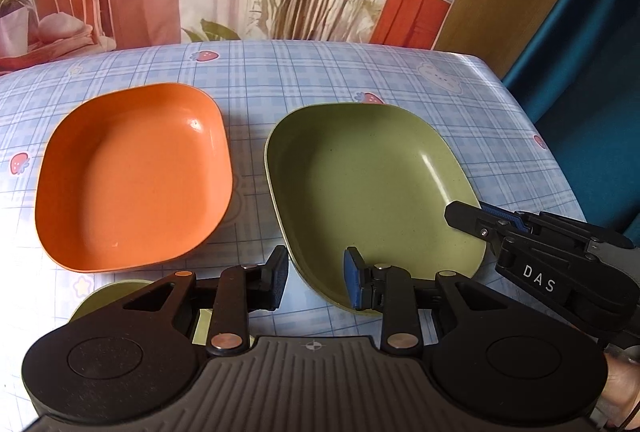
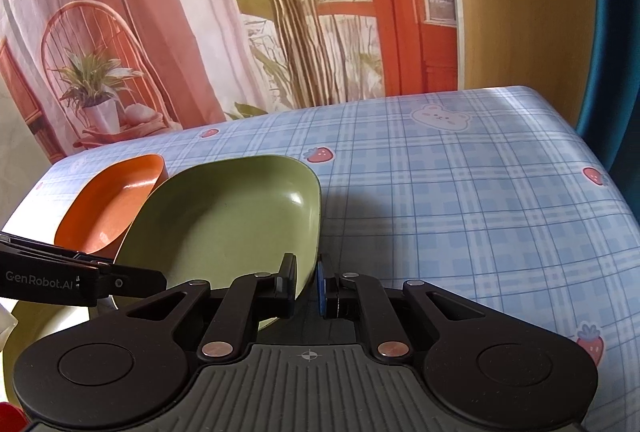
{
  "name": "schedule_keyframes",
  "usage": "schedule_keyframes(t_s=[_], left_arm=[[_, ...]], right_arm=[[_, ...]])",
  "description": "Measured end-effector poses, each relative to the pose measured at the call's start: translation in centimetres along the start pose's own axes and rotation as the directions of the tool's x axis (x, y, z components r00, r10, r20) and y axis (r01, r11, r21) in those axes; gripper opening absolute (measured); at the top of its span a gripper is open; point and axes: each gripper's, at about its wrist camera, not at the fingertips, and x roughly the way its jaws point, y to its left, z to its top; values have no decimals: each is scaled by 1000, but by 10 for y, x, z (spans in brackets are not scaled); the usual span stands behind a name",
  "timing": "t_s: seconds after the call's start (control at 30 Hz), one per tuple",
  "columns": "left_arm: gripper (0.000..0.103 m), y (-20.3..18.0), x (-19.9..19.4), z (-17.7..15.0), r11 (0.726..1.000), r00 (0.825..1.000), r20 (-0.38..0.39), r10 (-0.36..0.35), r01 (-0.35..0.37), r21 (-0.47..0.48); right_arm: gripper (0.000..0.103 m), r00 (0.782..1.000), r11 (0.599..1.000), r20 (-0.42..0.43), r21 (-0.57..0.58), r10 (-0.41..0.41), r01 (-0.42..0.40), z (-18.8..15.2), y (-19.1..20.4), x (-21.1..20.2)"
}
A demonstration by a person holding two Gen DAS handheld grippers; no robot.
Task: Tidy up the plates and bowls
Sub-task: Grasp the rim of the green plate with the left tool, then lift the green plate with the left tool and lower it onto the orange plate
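Note:
A green square bowl [image 1: 372, 191] sits right of an orange square bowl [image 1: 136, 175] on the checked tablecloth. My left gripper [image 1: 316, 282] is open, its jaws straddling the green bowl's near-left rim without closing on it. My right gripper [image 2: 307, 286] is shut on the green bowl's [image 2: 224, 220] near-right rim; it shows in the left wrist view [image 1: 480, 220] at the bowl's right edge. The orange bowl [image 2: 112, 207] lies behind and left in the right wrist view. The left gripper [image 2: 120, 282] enters that view from the left.
Another green dish [image 1: 108, 298] lies partly hidden under my left gripper at the near left. The table [image 2: 460, 211] extends to the right, with its right edge near a teal surface [image 1: 592, 103]. A printed backdrop hangs behind the table.

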Motion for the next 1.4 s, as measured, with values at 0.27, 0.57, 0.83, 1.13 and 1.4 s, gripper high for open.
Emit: schedule_keyframes(t_s=[0.27,0.57,0.83,1.13,1.4], left_arm=[[32,-3,-20,0,1000,999,40,-10,9,18],[32,4,-48,1,1000,996,95,-6,4,18],[32,23,-68,3,1000,990,139,1,0,-5],[32,56,-83,5,999,985,169,25,-18,-42],[32,88,-87,7,995,981,186,53,-37,-88]], right_arm=[[10,999,1000,41,-17,-4,5,9,6,-21],[11,998,999,67,-52,9,-5,21,25,-33],[11,997,996,73,-86,38,-32,33,49,-36],[12,996,990,55,-128,72,-65,40,83,-23],[12,994,980,15,-174,105,-101,43,113,-4]])
